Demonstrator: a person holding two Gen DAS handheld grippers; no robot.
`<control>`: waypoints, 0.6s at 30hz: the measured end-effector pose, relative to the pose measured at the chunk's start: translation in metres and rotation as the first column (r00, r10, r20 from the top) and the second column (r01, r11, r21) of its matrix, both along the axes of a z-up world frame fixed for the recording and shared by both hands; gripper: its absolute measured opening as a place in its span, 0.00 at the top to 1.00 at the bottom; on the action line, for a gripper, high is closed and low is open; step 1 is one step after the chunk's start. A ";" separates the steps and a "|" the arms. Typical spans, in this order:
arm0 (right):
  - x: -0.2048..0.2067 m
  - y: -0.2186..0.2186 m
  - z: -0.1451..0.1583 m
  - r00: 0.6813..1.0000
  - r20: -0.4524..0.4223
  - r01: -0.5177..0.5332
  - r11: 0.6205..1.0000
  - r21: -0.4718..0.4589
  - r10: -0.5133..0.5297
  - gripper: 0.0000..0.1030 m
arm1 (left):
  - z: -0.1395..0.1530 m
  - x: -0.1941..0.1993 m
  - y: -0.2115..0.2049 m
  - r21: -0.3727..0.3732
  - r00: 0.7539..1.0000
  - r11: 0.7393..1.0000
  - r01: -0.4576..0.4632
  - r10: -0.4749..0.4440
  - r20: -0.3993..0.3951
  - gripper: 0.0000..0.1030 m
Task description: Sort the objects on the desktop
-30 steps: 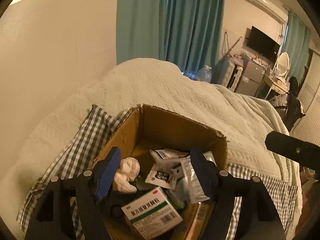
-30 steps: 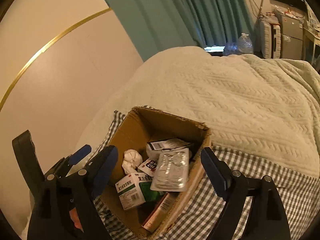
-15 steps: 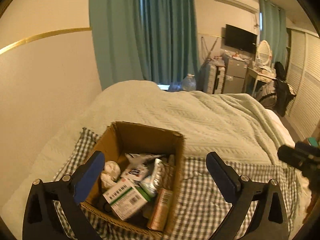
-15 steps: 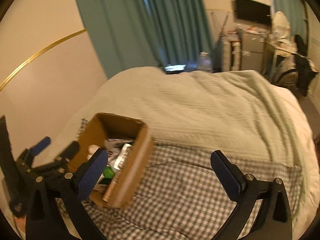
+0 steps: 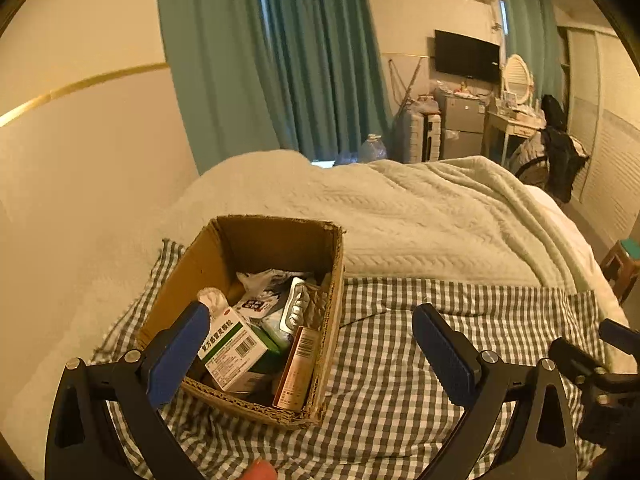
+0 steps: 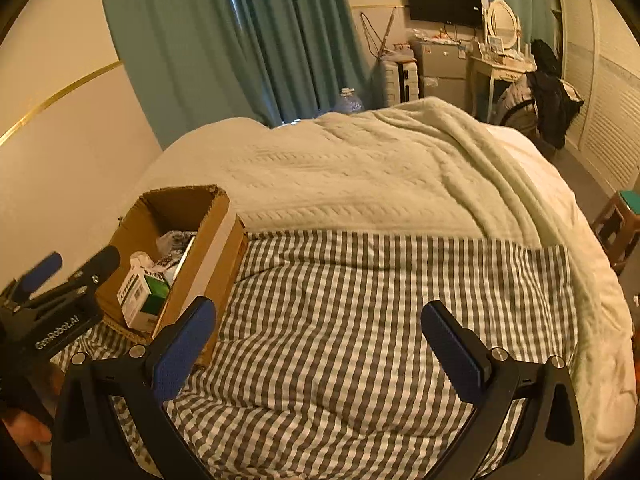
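An open cardboard box stands on a grey checked cloth on a bed. Inside it lie a green-and-white medicine box, a blister pack, a slim orange carton, a crumpled tissue and sachets. My left gripper hangs open in front of the box's near right corner, holding nothing. My right gripper is open and empty over bare cloth, to the right of the box. Each gripper shows at the edge of the other's view.
A cream knitted blanket covers the bed beyond the checked cloth. A wall runs close along the box's left side. A wooden stool stands off the bed's right edge. A person's hand holds the left gripper.
Both grippers drew back from over the box and swung right, and their jaws widened. The box now sits left in both views. Nothing is in either gripper.
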State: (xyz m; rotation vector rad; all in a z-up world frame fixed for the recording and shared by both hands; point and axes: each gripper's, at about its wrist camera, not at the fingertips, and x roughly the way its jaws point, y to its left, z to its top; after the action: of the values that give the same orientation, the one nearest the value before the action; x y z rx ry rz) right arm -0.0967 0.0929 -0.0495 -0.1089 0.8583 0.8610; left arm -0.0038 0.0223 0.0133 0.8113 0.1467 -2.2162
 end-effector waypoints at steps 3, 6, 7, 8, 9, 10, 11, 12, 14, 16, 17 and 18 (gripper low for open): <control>0.001 0.001 -0.007 1.000 0.000 -0.009 1.000 -0.016 0.009 0.01 | -0.005 0.001 0.003 0.028 1.000 1.000 -0.004 0.004 -0.009 0.00; 0.001 0.002 -0.007 1.000 0.012 -0.017 1.000 -0.019 0.018 0.01 | -0.014 0.001 -0.003 0.096 1.000 0.995 -0.019 0.021 -0.016 0.00; 0.001 0.003 -0.006 1.000 0.013 -0.019 1.000 -0.016 0.019 0.01 | -0.017 0.000 -0.004 0.107 0.999 0.994 -0.027 0.029 -0.013 0.00; 0.000 0.005 -0.006 1.000 0.011 -0.022 1.000 -0.014 0.022 0.01 | -0.019 0.000 -0.005 0.112 0.999 0.993 -0.033 0.034 -0.009 0.00; 0.000 0.005 -0.006 1.000 0.009 -0.026 1.000 -0.015 0.026 0.01 | -0.021 -0.001 -0.006 0.112 0.999 0.993 -0.036 0.036 0.000 0.00; 0.000 0.007 -0.007 1.000 0.009 -0.029 0.999 -0.019 0.029 0.01 | -0.022 -0.002 -0.006 0.112 0.999 0.993 -0.036 0.036 0.006 0.00; -0.001 0.007 -0.008 0.999 0.010 -0.032 0.999 -0.023 0.032 0.01 | -0.023 -0.002 -0.007 0.113 0.999 0.993 -0.037 0.036 0.009 0.00; -0.001 0.008 -0.009 0.999 0.010 -0.035 0.999 -0.027 0.036 0.01 | -0.024 -0.002 -0.006 0.115 0.999 0.993 -0.038 0.038 0.007 0.00; -0.001 0.009 -0.010 0.999 0.012 -0.039 0.999 -0.038 0.040 0.01 | -0.023 0.000 -0.006 0.124 0.999 0.992 -0.027 0.029 -0.014 0.00; -0.001 0.010 -0.012 0.999 0.013 -0.035 0.998 -0.046 0.036 0.01 | -0.022 0.002 -0.005 0.130 0.999 0.991 -0.022 0.027 -0.033 0.00; -0.001 0.010 -0.012 0.999 0.010 -0.031 0.998 -0.050 0.032 0.01 | -0.021 0.002 -0.004 0.131 0.999 0.991 -0.019 0.024 -0.036 0.00; 0.000 0.010 -0.013 1.000 0.006 -0.028 0.998 -0.052 0.029 0.01 | -0.020 0.001 -0.002 0.134 0.999 0.991 -0.011 0.016 -0.041 0.00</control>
State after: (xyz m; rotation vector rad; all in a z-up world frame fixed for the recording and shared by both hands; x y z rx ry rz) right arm -0.0970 0.1027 -0.0622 -0.1697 0.8748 0.8646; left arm -0.0025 0.0199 -0.0070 0.8340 0.3233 -2.2296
